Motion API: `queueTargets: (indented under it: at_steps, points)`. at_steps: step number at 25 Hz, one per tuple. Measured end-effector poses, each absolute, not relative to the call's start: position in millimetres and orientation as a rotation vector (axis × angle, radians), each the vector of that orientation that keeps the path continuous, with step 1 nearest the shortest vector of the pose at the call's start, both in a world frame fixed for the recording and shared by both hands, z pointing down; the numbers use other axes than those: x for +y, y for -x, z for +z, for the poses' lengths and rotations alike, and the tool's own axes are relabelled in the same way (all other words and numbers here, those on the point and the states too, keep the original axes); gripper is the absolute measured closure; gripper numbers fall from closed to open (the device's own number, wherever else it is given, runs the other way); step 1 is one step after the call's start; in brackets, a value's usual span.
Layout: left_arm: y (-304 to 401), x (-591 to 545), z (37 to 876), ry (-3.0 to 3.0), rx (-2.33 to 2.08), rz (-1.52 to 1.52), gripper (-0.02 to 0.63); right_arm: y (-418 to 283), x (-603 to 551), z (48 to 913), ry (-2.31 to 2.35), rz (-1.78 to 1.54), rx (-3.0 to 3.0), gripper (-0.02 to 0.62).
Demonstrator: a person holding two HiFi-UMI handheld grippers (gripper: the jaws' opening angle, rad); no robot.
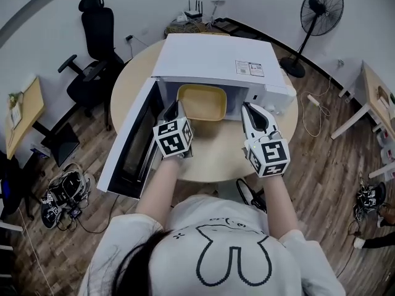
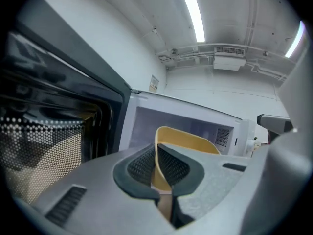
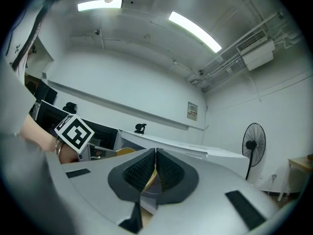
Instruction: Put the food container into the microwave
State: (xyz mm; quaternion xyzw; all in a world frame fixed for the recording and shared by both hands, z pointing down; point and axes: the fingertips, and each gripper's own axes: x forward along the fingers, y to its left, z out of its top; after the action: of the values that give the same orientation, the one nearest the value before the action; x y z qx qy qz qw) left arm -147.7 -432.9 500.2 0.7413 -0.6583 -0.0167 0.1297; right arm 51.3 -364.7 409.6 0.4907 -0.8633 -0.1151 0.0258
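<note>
Right hand-held gripper (image 3: 155, 152) jaws together; fan (image 3: 253, 146) at right.

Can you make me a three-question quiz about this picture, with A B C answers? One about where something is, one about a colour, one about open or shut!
1. Where is the food container?
A. in a sink
B. at the mouth of the microwave
C. on a shelf

2. What colour is it?
A. yellow
B. blue
C. red

3. The microwave door is:
A. shut
B. open
C. missing

Answers:
1. B: it sits at the microwave's opening, its rim pinched by the left gripper.
2. A: both rim and inside look yellow.
3. B: the door swings out to the left.
</note>
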Motion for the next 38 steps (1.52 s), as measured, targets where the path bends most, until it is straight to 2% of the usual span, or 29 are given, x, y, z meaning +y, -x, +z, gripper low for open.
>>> queueTargets:
  at_steps: [38]
  points:
    - [131.4, -535.4, 554.9, -1.891, -1.822, -0.035, 0.584, -48.9, -383.8, 450.9, -1.447, -0.340, -2.635, 0.566]
